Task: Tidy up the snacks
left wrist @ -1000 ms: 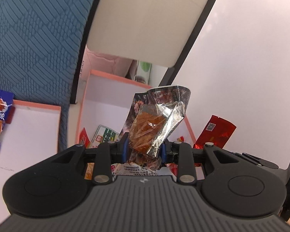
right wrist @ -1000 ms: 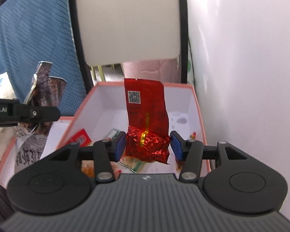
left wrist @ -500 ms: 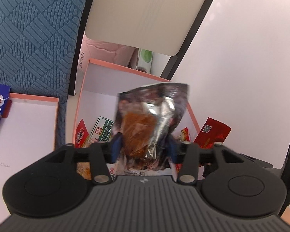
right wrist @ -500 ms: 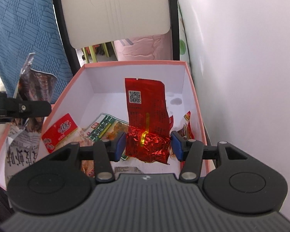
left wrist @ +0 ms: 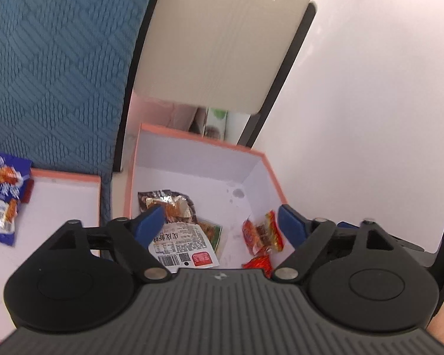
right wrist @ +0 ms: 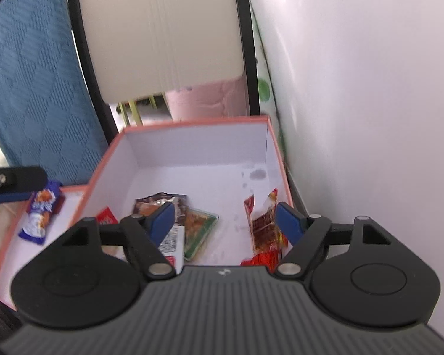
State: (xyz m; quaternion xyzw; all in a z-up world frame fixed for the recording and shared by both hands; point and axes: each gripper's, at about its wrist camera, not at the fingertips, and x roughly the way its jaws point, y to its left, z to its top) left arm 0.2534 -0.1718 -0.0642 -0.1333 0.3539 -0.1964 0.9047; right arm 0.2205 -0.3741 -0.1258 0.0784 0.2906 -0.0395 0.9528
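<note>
I see a brown-and-silver snack packet (left wrist: 165,204) lying flat at the left of the pink-rimmed white box (left wrist: 192,159), red packets (right wrist: 266,224) crumpled by its right wall, a blue packet (left wrist: 3,198) on the lid (left wrist: 68,201) alongside.

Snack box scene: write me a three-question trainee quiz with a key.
1. True or false: the left gripper grips a packet.
2. Where is the blue packet? A) in the deep box B) on the shallow lid C) in the right gripper
3. Fill in: the brown foil packet lies inside the ____.

Key: 1 false, both the left and right gripper have just been opening and are empty. 2 B, on the lid. 3 box.
</note>
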